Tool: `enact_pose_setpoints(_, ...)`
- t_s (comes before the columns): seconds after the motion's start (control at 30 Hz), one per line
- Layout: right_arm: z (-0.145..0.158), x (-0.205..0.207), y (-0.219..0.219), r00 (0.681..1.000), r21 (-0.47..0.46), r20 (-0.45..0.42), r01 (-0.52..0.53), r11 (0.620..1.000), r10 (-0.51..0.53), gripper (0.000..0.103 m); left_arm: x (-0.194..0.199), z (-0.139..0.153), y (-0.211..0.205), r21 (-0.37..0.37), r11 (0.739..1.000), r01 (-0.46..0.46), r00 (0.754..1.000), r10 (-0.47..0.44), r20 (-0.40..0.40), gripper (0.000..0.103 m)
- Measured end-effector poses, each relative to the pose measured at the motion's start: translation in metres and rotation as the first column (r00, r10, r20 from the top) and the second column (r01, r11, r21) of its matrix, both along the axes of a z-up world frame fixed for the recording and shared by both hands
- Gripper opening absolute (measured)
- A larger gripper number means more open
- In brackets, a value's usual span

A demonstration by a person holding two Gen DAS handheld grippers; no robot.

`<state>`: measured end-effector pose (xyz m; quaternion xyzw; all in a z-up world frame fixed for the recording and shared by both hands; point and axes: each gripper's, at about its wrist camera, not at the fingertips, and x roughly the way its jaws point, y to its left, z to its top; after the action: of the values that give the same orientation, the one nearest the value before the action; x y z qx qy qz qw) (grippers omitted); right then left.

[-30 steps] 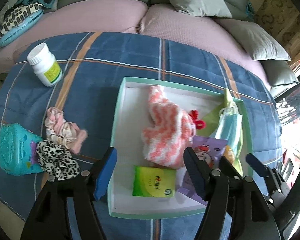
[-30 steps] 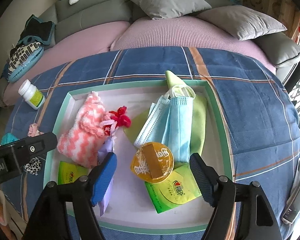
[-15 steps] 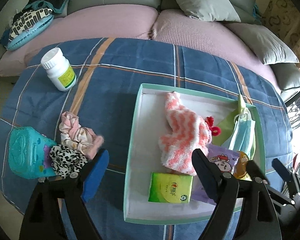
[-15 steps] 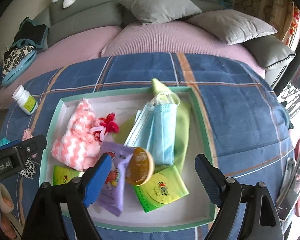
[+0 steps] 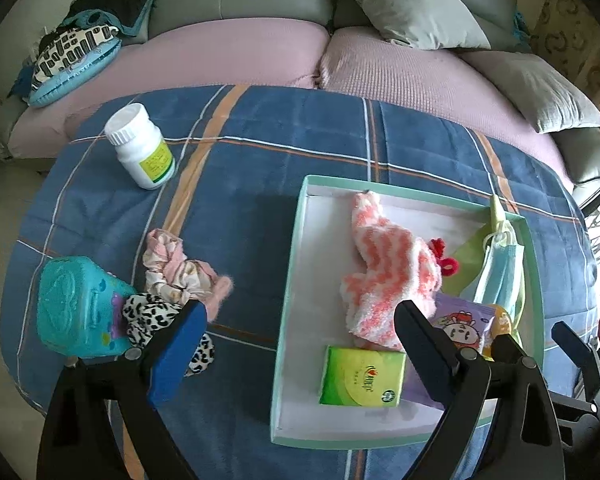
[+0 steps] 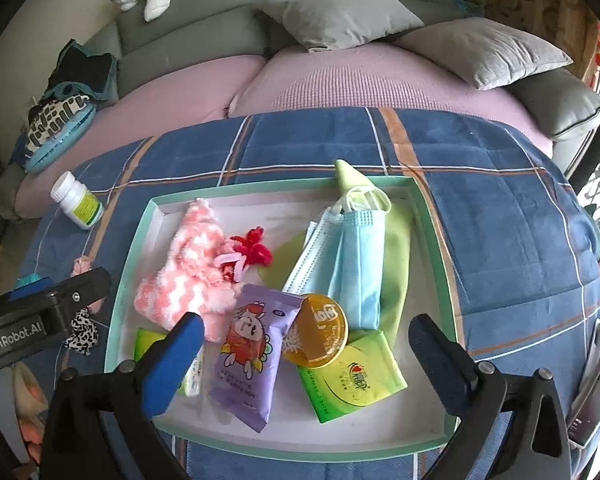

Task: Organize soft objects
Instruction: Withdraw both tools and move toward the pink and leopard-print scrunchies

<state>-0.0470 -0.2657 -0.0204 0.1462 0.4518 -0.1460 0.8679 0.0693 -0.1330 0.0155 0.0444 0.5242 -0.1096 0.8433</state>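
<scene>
Mint-rimmed tray (image 6: 433, 216) on blue plaid blanket (image 5: 260, 168), holding pink fuzzy sock (image 6: 192, 276), face masks (image 6: 355, 264), tissue packs. Two scrunchies (image 5: 172, 268) lie left of it. Left gripper (image 5: 300, 336) and right gripper (image 6: 305, 344): wide apart, empty.

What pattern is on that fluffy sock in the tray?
The fluffy sock has pink and white zigzag stripes, clearest in the right wrist view.

- Right gripper (image 6: 301, 354): jaws wide apart, holding nothing; positioned over the near edge of the tray (image 6: 435, 220)
- Tray contents: pink-and-white fuzzy sock (image 6: 188, 276) toward the left edge; blue face masks (image 6: 351, 264) on a green cloth (image 6: 397, 248) toward the right edge
- Purple snack packet (image 6: 250, 356), orange round lid (image 6: 315, 330) and green tissue pack (image 6: 349, 380) near the tray's near edge
- White bottle (image 6: 78, 200) on the plaid blanket (image 6: 499, 200), beyond the tray's far-left corner
</scene>
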Motion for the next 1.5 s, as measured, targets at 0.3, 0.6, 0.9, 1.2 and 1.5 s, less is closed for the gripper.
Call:
enact_pose_setpoints(0.3, -0.001, 0.002, 0.007, 1.000, 0.027, 0.001, -0.016, 0.999, 0.016, 0.103, 0.000, 0.000, 0.006, 0.001, 1.000, -0.002, 1.000, 0.002, 0.006, 0.095)
enact_pose_setpoints(0.6, 0.002, 0.005, 0.016, 0.999, 0.017, -0.005, -0.033, 0.999, 0.033, 0.103, 0.002, 0.010, 0.020, -0.045, 0.999, -0.014, 0.999, 0.016, 0.041, 0.095)
enact_pose_setpoints(0.9, 0.008, 0.012, 0.030, 0.998, 0.019, 0.003, -0.059, 0.998, 0.059, 0.103, 0.012, 0.022, 0.054, -0.069, 0.997, -0.045, 0.996, 0.050, 0.069, 0.095)
enact_pose_setpoints(1.2, 0.012, 0.027, 0.057, 0.993, 0.003, -0.006, -0.119, 0.993, 0.119, 0.103, 0.037, 0.041, 0.100, -0.111, 0.993, -0.045, 0.995, 0.054, 0.080, 0.095)
enact_pose_setpoints(1.5, 0.022, 0.058, 0.102, 0.965, 0.034, 0.051, -0.258, 0.966, 0.256, 0.103, 0.063, 0.054, 0.144, -0.119, 0.992, -0.053, 0.996, 0.061, 0.064, 0.095)
